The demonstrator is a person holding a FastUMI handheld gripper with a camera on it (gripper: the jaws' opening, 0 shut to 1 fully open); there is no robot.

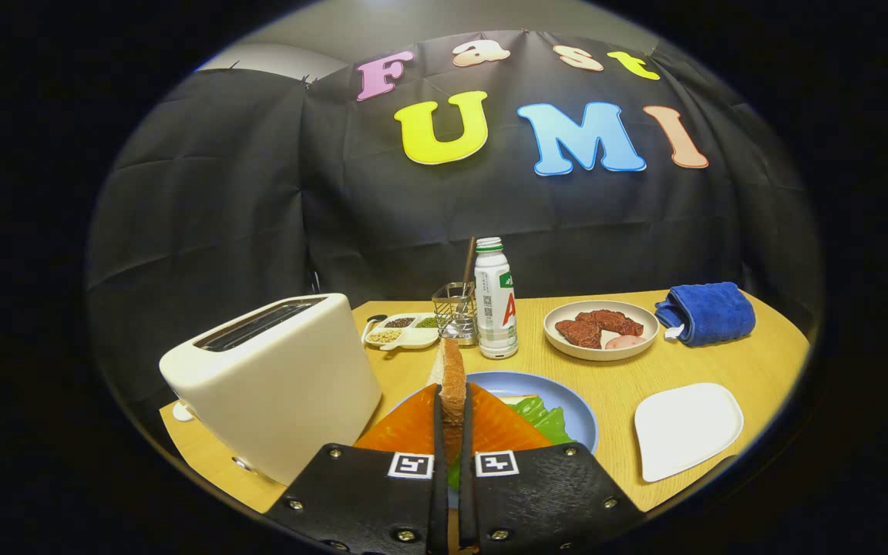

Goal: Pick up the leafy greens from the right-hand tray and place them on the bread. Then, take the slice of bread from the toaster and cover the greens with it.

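Gripper: fingers narrow, both pressing a slice of bread, held on edge and upright between them, its top at 12 o'clock.
Blue plate: directly under and beyond the fingers.
Leafy greens: on the plate at 1 o'clock of the fingertips, over a lower slice barely visible.
White tray: 3 o'clock, bare.
Toaster: 9 o'clock, slots vacant.
Handling, by judgement: tip the slice flat, centre it above the greens, lower close before parting the fingers.
Pose: gripper level, pointing forward over the plate.

Mounts: two broad, textured plates carrying the gripper, fixed with small round metal screws.
Markings: a square black-and-white tag on each plate.
Fingers: two flat blades.
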